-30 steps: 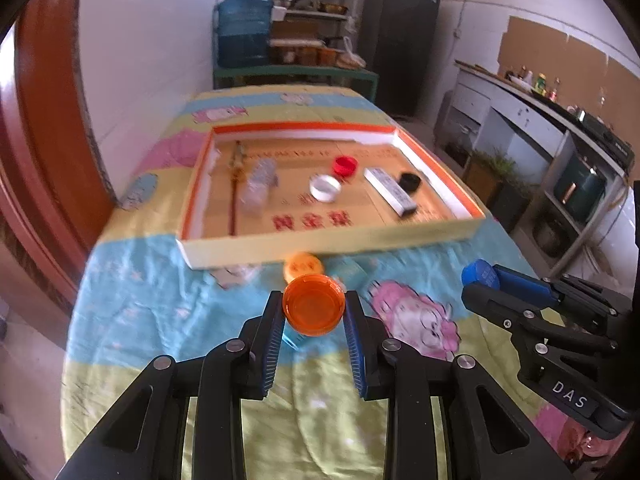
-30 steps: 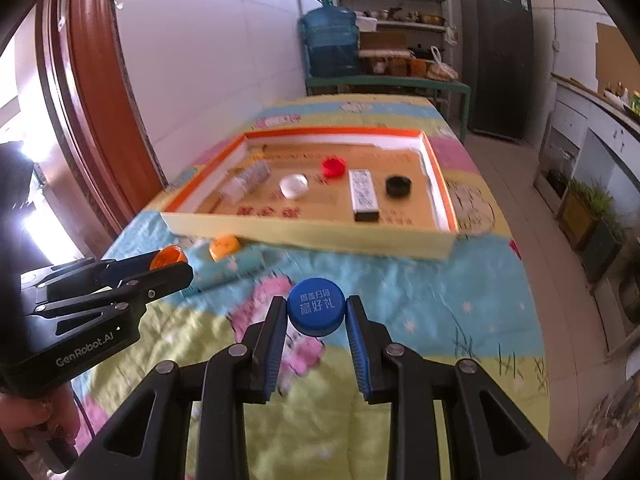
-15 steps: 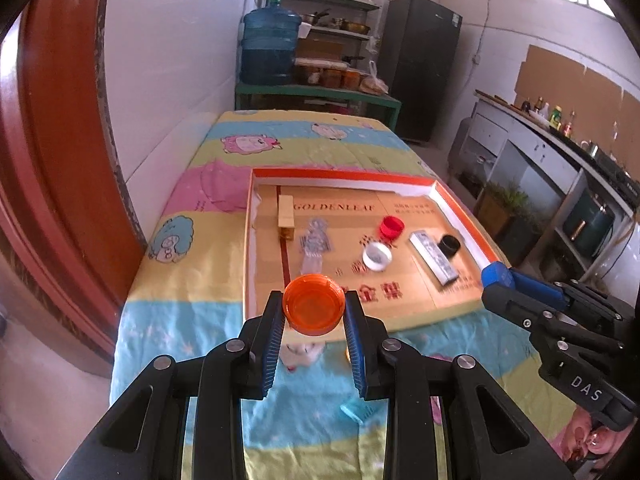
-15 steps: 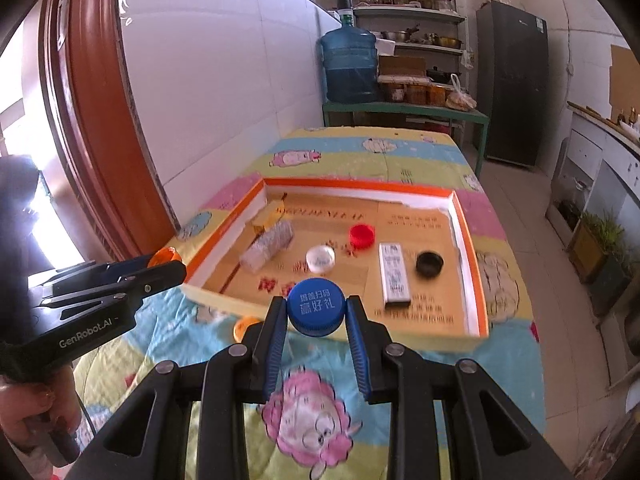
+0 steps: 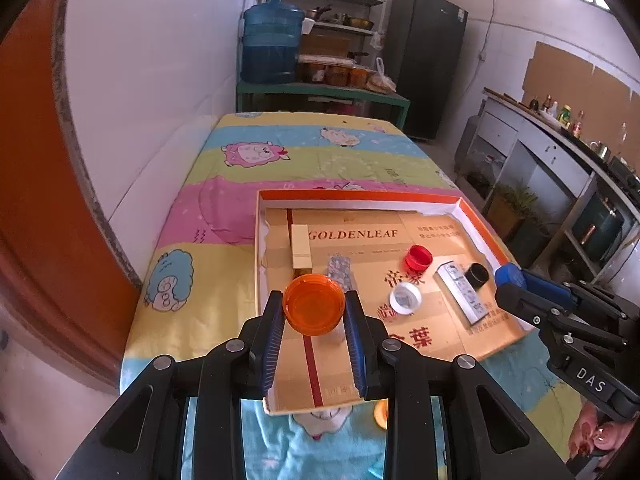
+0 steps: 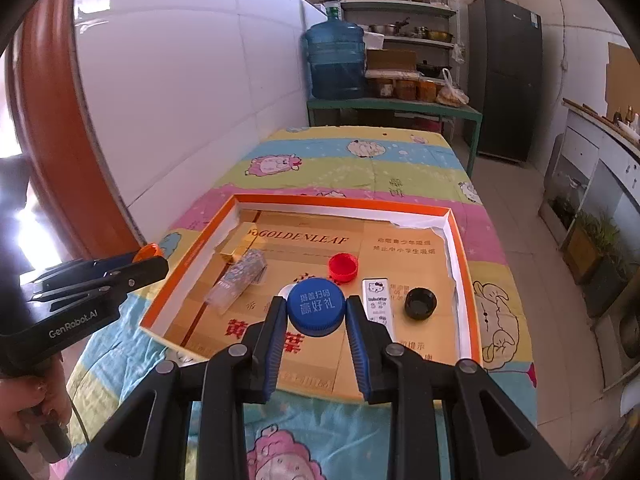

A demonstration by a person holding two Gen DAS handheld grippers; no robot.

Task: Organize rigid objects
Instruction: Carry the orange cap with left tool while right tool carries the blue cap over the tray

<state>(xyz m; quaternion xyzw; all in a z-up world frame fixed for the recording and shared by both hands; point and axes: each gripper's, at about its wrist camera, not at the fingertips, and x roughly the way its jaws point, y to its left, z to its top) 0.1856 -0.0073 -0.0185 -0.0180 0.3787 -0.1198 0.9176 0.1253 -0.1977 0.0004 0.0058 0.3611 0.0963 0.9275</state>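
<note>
Fingers [image 5: 353,320] of the left gripper [image 5: 314,320] are clamped on an orange cap [image 5: 314,309]; those of the right gripper [image 6: 317,320] are clamped on a blue cap [image 6: 316,306] (printed face toward the camera). Compared with one second ago, both grippers are carried forward and higher: the caps, then held over the cartoon-print tablecloth [image 5: 304,164] short of the box, are now held over the near part of the orange-rimmed cardboard tray [image 5: 360,195]. No contact with the tray floor is seen. Already lying in the tray: a red cap [image 6: 343,266], a black cap [image 6: 419,303], a white cap [image 5: 405,298], a slim white box [image 5: 462,293]. A second orange cap [image 5: 381,412] is left on the cloth, just outside the tray. Judged: transport nearly done, and lowering and release are pending.
</note>
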